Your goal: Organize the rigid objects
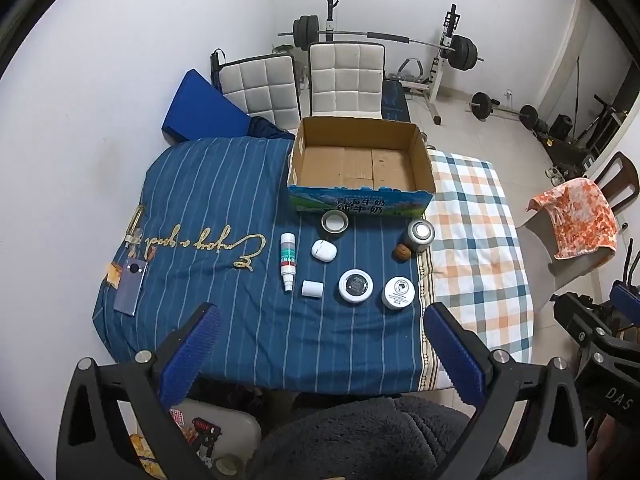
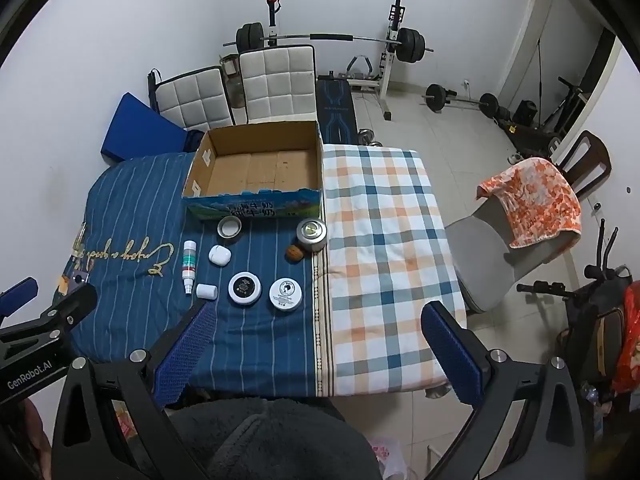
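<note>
A table (image 1: pixel 224 184) stood covered by a blue striped cloth (image 1: pixel 240 340) with looping gold script, seen upside down, and a checked cloth (image 1: pixel 480 240) beside it. At the far edge sat an open, empty cardboard box (image 1: pixel 362 164), its blue-green front printed with Chinese characters for milk. Just in front of the box lay a small tin lid (image 1: pixel 335 223) and a silver tin (image 1: pixel 420 235), with a walnut (image 1: pixel 401 251) touching near the tin. Closer in lay a white case (image 1: pixel 324 250), a spray bottle (image 1: pixel 287 261) with a green label, a white cap (image 1: pixel 312 289), a black-topped jar (image 1: pixel 355 286) and a white jar (image 1: pixel 398 293); their labels were too small to read. The left tongs (image 1: pixel 320 320) hovered spread wide, holding nothing. The right tongs (image 2: pixel 320 316) were likewise spread wide and empty. "GenRobot.AI" was readable on the left tool's body.
</note>
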Motion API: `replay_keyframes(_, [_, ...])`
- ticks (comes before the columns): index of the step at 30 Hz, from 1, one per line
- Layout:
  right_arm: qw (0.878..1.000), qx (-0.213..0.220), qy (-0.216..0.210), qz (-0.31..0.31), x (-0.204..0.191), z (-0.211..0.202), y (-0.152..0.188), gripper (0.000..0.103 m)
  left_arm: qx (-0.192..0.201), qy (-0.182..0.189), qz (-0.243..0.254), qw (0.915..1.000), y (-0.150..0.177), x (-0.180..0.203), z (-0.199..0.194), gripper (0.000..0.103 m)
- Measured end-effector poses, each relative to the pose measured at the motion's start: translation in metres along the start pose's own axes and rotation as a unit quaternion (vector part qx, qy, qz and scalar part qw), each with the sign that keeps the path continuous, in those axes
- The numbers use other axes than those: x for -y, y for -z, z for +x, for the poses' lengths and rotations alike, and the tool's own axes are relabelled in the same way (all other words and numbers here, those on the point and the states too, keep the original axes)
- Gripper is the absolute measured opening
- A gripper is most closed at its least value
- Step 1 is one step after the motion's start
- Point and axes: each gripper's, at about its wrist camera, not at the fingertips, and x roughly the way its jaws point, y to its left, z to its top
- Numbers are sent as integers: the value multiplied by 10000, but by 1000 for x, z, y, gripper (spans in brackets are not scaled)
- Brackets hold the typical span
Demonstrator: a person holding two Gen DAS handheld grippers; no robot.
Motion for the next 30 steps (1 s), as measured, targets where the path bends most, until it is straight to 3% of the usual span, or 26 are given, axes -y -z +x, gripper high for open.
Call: replay_keyframes(30, [9999, 86, 28, 59, 2, -2, -3, 103, 121, -51, 19, 9999, -3, -1, -5, 103])
